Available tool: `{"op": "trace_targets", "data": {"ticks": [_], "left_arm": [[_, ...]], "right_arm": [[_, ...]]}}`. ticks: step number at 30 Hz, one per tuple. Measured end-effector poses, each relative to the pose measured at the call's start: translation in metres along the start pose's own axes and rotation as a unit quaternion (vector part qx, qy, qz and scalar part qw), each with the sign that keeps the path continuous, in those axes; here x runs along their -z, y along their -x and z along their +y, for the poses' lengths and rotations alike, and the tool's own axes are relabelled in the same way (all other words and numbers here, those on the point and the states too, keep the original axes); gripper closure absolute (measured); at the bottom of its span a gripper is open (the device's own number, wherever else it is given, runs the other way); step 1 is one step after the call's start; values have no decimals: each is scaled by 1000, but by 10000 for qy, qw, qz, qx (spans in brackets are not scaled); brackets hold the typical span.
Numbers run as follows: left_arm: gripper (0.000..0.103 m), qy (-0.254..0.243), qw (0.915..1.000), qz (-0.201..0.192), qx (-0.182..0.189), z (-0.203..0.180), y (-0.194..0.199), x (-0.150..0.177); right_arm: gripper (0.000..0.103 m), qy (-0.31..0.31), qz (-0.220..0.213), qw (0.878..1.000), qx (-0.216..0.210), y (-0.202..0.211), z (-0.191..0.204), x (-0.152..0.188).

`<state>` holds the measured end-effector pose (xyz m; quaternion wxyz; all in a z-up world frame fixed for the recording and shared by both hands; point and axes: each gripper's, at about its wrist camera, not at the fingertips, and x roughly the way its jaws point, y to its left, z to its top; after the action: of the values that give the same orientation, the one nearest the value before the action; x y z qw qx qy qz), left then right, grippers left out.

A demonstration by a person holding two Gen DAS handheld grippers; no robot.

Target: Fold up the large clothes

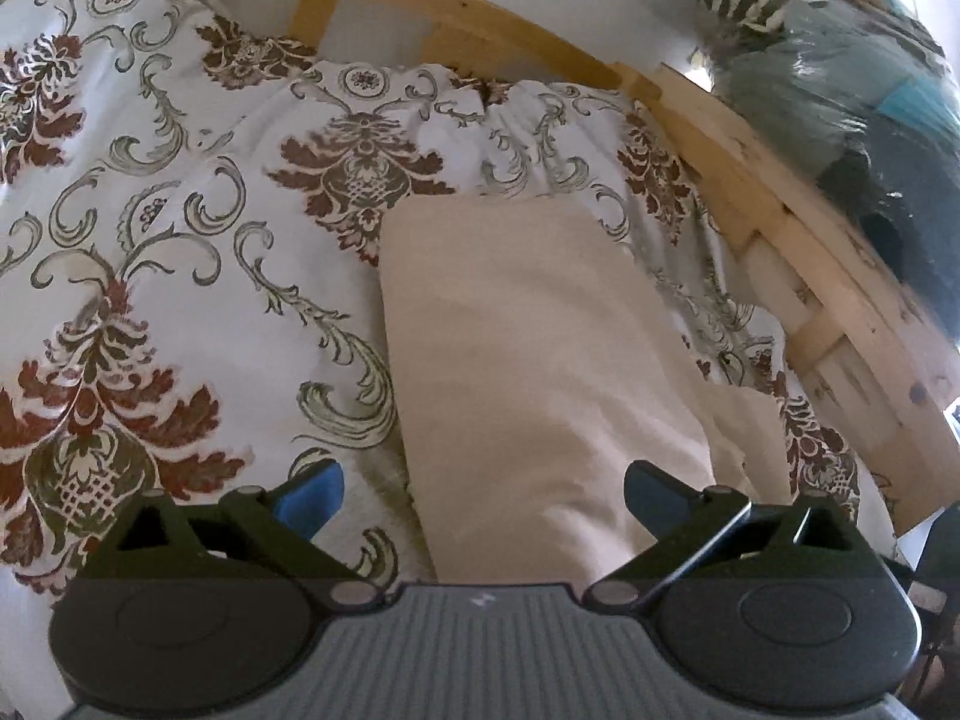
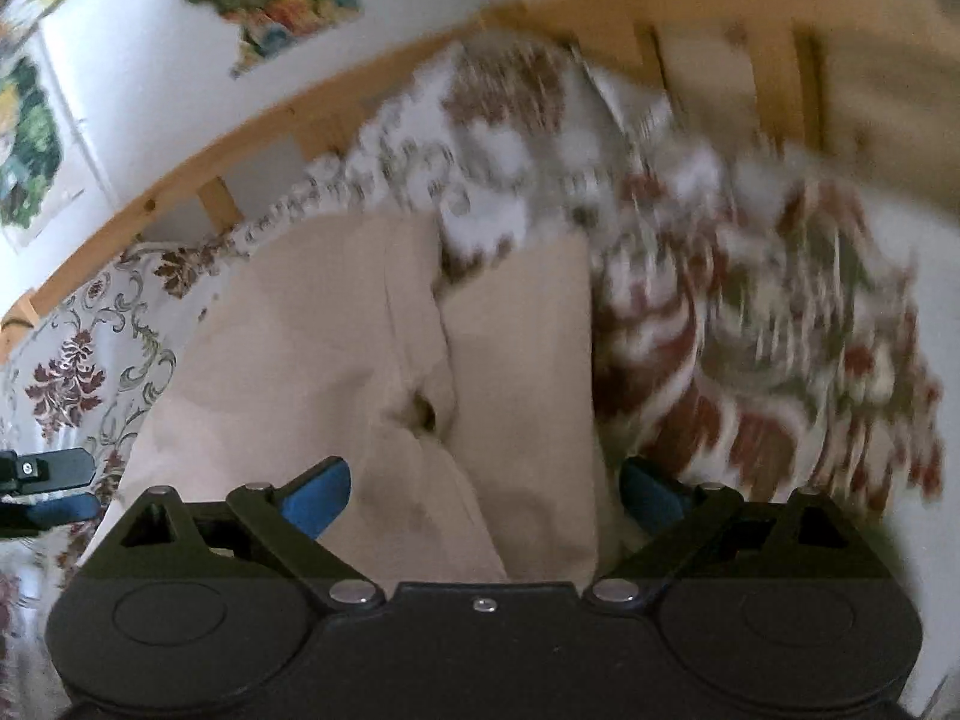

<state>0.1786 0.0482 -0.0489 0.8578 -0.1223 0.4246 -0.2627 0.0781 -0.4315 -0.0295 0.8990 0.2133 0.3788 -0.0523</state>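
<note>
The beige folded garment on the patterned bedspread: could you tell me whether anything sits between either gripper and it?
Nothing visible does. The beige folded garment lies directly below the open left gripper, and the open right gripper also has only this cloth between its fingers.

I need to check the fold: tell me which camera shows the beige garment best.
The left wrist view: the beige garment lies sharp, a long flat panel on the patterned bedspread. The right wrist view shows it closer, creased and partly motion-blurred.
</note>
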Motion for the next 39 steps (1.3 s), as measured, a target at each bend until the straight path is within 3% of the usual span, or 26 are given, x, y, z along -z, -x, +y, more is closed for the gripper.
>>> {"op": "trace_targets", "data": {"ticks": [5,7,14,15,17,19,21,26,29,32,35,38,39], "left_arm": [[1,-74,9999,92,-38,0,-3,6],[1,-63,9999,136,-24,0,-4,8],[1,-163,9996,188,-133,0,-5,20],[1,-197,9995,165,-158,-1,-4,21],[1,-230,9994,153,-192,-2,-3,21],[1,-204,9994,178,-193,-2,-3,20],[1,-184,9995,206,-181,-1,-3,20],[1,-155,9995,211,-173,0,-3,22],[1,-130,9996,212,-161,1,-3,22],[1,-120,9996,211,-155,1,-3,22],[0,-140,9995,216,-158,1,-3,23],[0,-142,9995,230,-160,0,-5,22],[0,-142,9995,234,-165,-1,-6,21]], "right_arm": [[4,-720,157,9966,-359,-1,-14,5],[9,-820,203,9952,-497,-2,-12,5],[37,310,-356,9987,-168,17,20,4],[39,504,-457,9976,-134,19,26,5],[55,865,-694,9938,-10,23,34,6],[62,1285,-924,9874,82,27,44,9],[65,1871,-1110,9759,186,29,57,14],[66,3800,-1463,9108,678,24,97,43],[63,4180,-1509,8922,807,19,106,49],[56,3972,-1418,9035,757,19,101,45],[46,3339,-1258,9320,643,17,87,31],[31,2314,-971,9671,408,12,62,15],[30,1938,-890,9763,364,10,51,9]]}}
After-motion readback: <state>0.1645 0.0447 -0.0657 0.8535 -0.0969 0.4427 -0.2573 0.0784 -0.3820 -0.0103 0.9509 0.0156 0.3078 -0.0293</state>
